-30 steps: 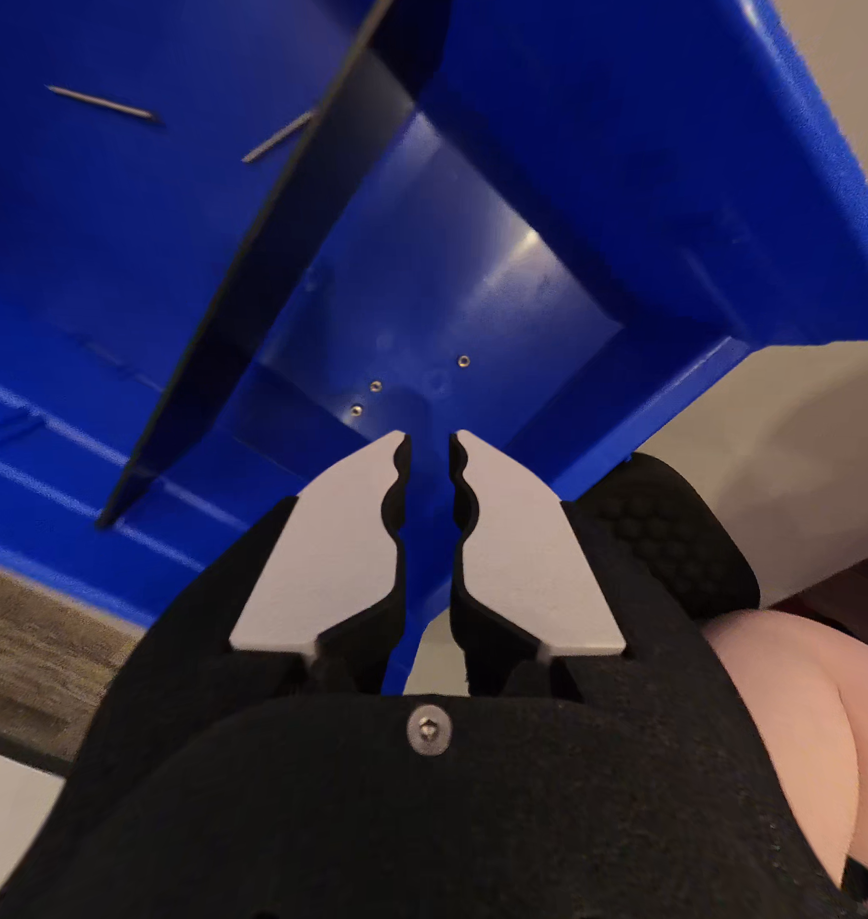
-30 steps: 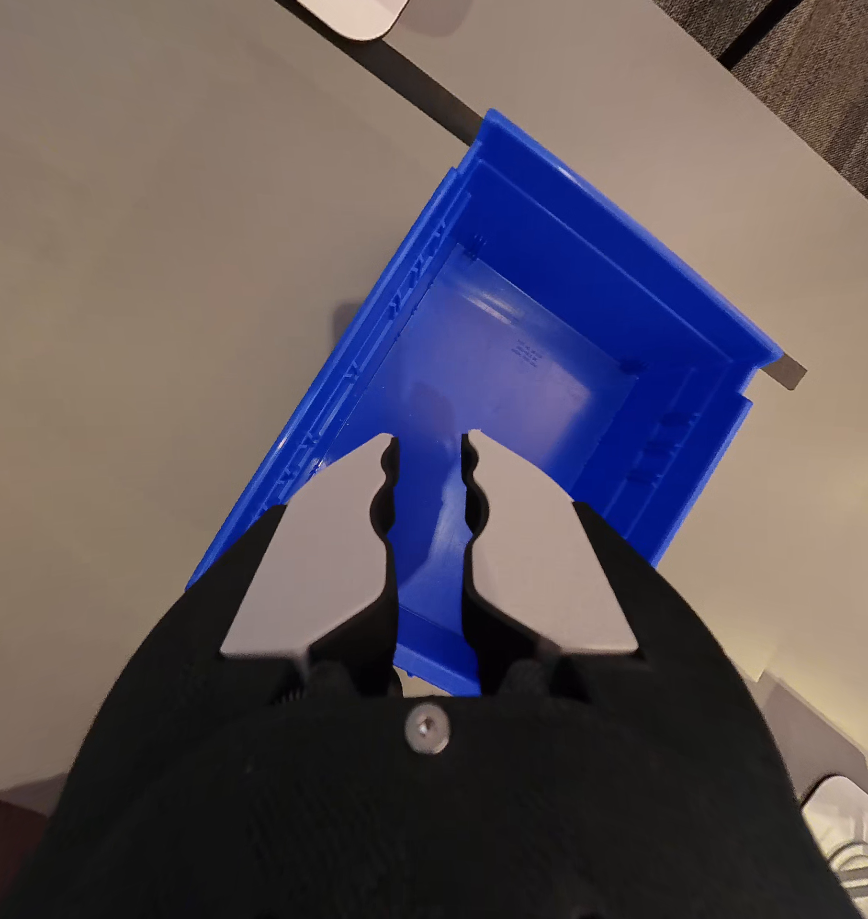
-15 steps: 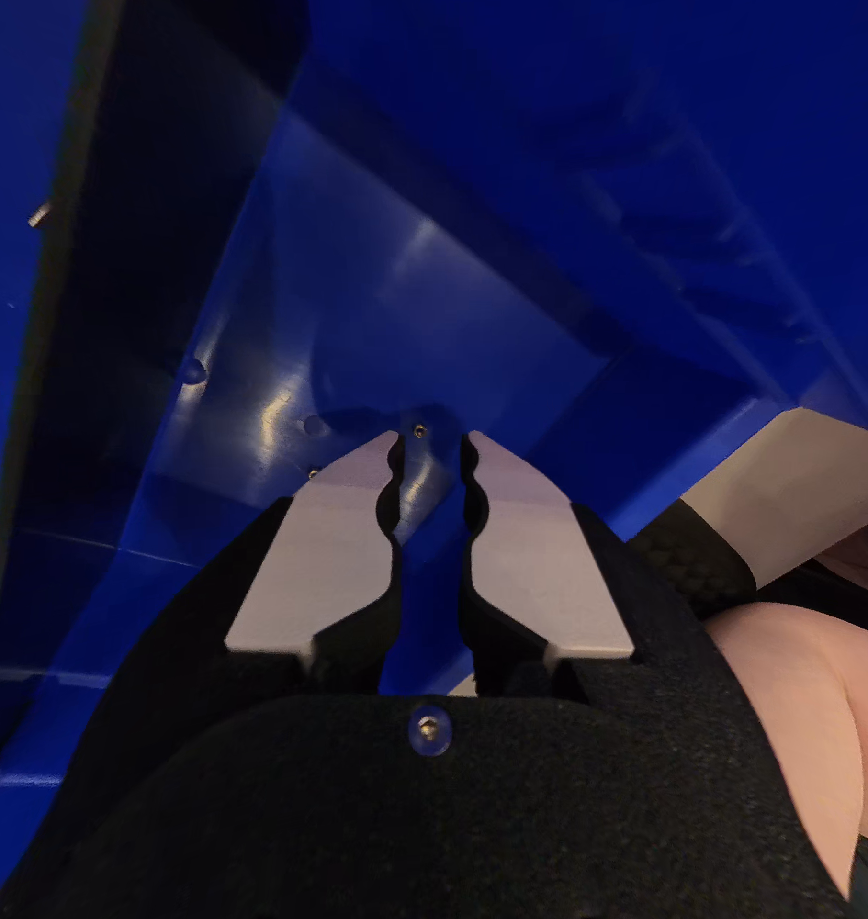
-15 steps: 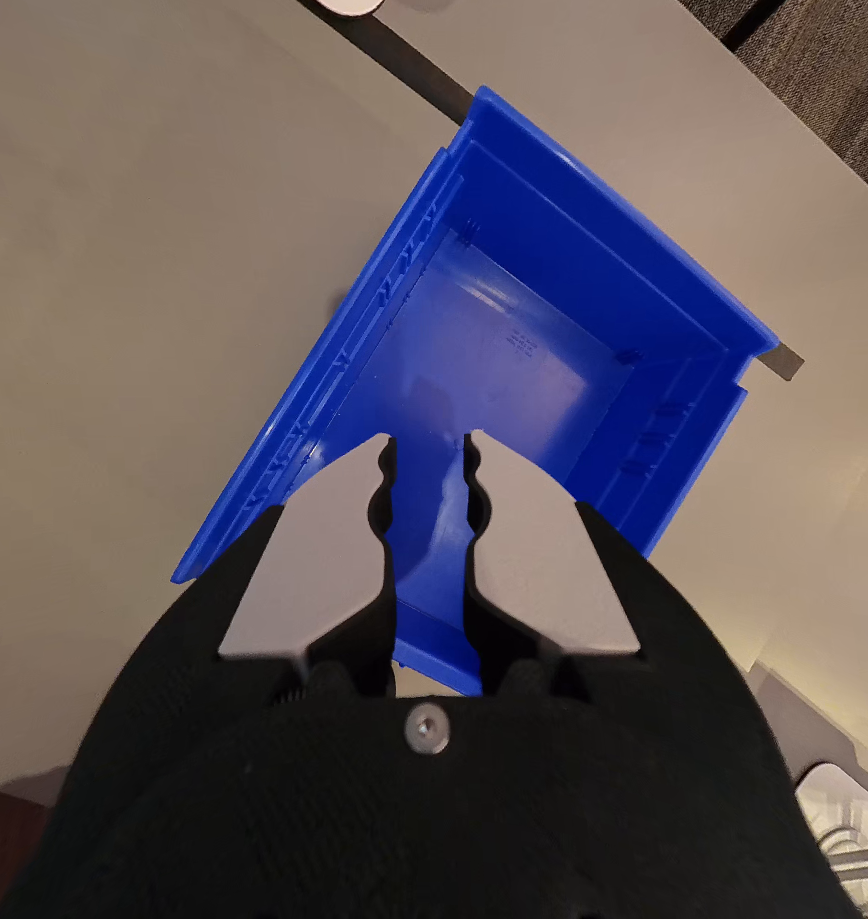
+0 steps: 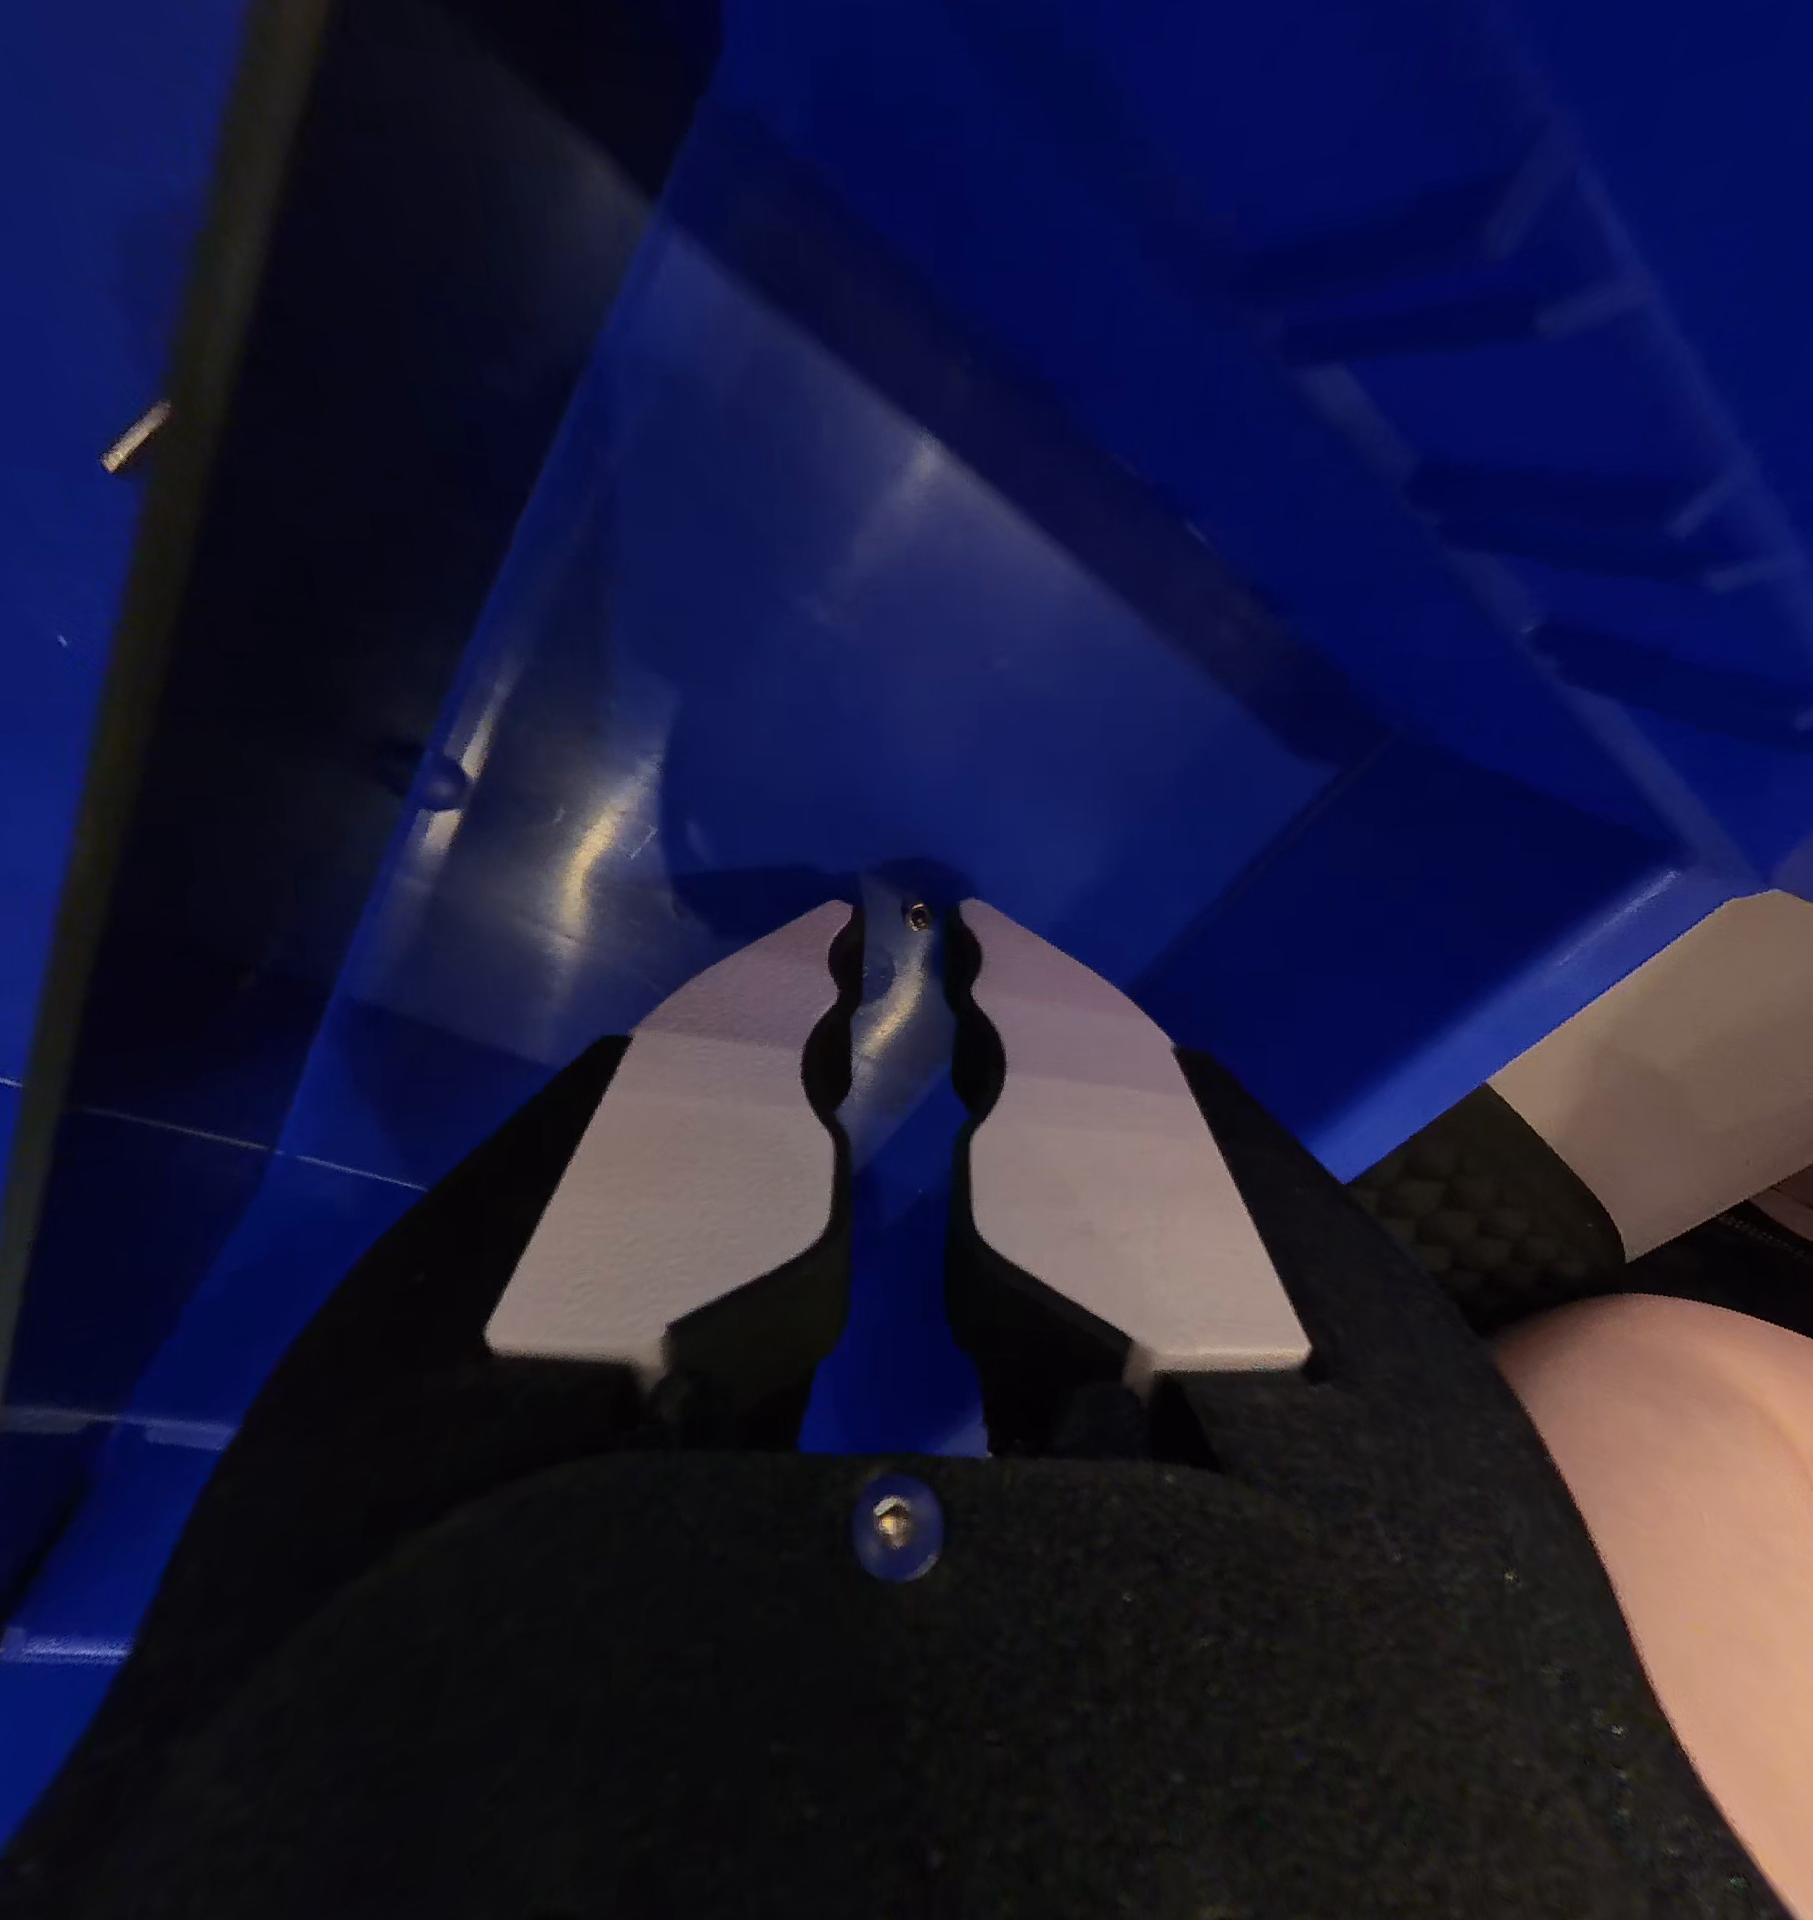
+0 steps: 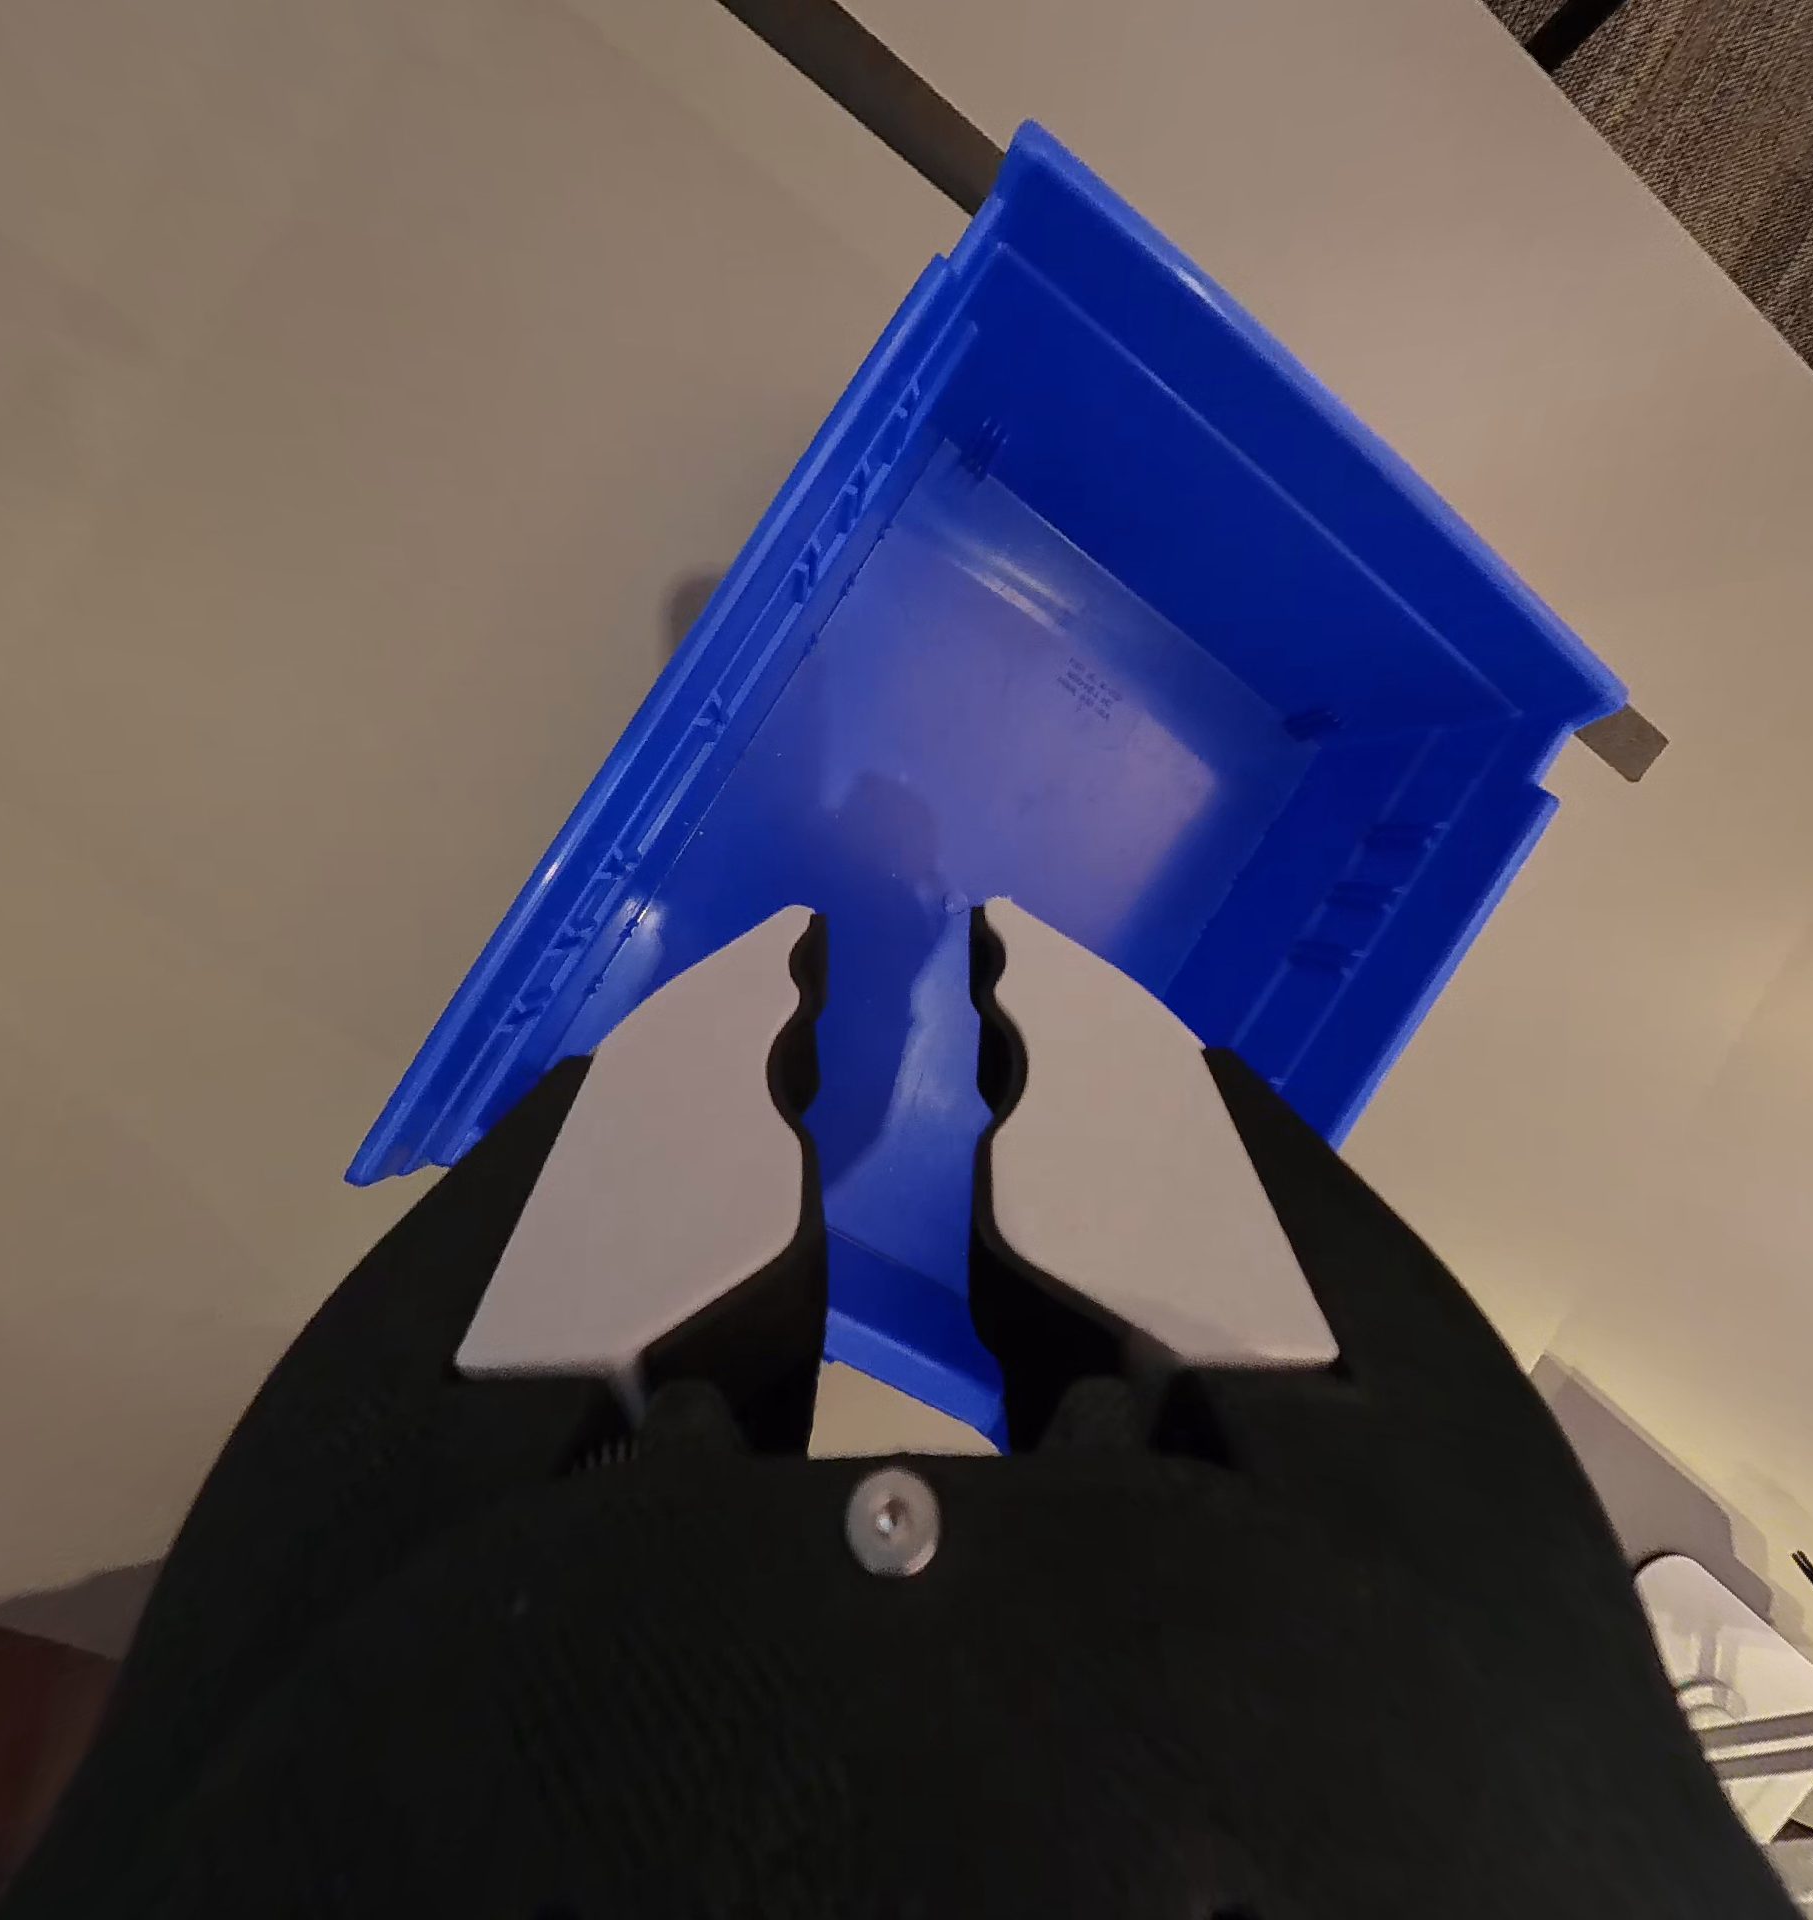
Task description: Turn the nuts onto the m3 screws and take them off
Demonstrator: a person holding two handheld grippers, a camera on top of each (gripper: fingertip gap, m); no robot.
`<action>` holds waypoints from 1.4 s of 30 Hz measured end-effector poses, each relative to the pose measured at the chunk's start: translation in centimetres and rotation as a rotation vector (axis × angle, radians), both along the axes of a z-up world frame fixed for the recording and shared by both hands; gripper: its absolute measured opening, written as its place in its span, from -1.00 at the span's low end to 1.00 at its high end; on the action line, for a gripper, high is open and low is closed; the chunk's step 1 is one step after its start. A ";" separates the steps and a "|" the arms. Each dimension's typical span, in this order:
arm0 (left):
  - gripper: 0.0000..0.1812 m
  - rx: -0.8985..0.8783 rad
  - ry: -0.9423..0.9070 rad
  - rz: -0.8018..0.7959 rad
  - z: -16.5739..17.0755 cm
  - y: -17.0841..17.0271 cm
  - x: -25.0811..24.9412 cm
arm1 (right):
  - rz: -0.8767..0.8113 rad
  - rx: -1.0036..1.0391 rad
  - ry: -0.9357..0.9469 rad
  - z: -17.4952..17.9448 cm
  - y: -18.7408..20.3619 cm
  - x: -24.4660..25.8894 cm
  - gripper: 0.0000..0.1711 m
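In the left wrist view my left gripper (image 5: 904,910) is low inside a compartment of a blue bin (image 5: 985,582). Its jaws stand a narrow gap apart. A small silver nut (image 5: 918,916) lies on the bin floor between the fingertips, close to the right finger and not clamped. A thin screw (image 5: 136,436) shows in the neighbouring compartment, beyond a dark divider (image 5: 206,520). In the right wrist view my right gripper (image 6: 894,912) is open and empty. It hovers over the near end of a second blue bin (image 6: 1245,540), whose floor shows no parts.
The second bin rests on a beige table (image 6: 310,520) with a dark seam strip (image 6: 881,62). A pale device (image 6: 1733,1683) sits at the lower right. A person's hand (image 5: 1691,1507) and a black honeycomb cuff (image 5: 1484,1195) are beside the left gripper.
My left gripper has gone down into the bin compartment until one nut sits between its tips, and its jaws have narrowed slightly. My right gripper has drifted a little over the empty bin.
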State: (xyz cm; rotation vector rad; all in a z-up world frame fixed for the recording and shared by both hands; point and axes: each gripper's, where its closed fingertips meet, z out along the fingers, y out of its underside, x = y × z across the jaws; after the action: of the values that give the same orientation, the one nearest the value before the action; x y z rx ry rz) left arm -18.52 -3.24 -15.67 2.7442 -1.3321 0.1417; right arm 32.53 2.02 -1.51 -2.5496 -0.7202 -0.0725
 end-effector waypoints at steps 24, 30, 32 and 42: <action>-0.99 0.007 0.049 -0.053 0.4 -0.5 -0.3 | 0.002 -0.020 -0.023 -0.3 -0.5 0.4 -0.66; -1.00 0.080 -0.069 -0.019 3.3 -0.8 0.0 | 0.004 -0.024 -0.026 -0.4 -0.5 0.4 -0.66; -0.92 0.080 -0.056 -0.018 3.1 -0.9 0.0 | 0.007 -0.031 -0.032 -0.5 -0.5 0.4 -0.66; -0.72 0.014 0.016 0.013 1.1 -0.7 0.2 | 0.008 -0.045 -0.039 -0.8 -0.7 0.6 -0.66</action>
State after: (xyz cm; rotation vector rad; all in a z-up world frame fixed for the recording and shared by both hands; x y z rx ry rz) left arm -18.32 -3.98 -14.56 2.7596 -1.3165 0.1117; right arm 33.10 1.30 -2.29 -2.5942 -0.7551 -0.1052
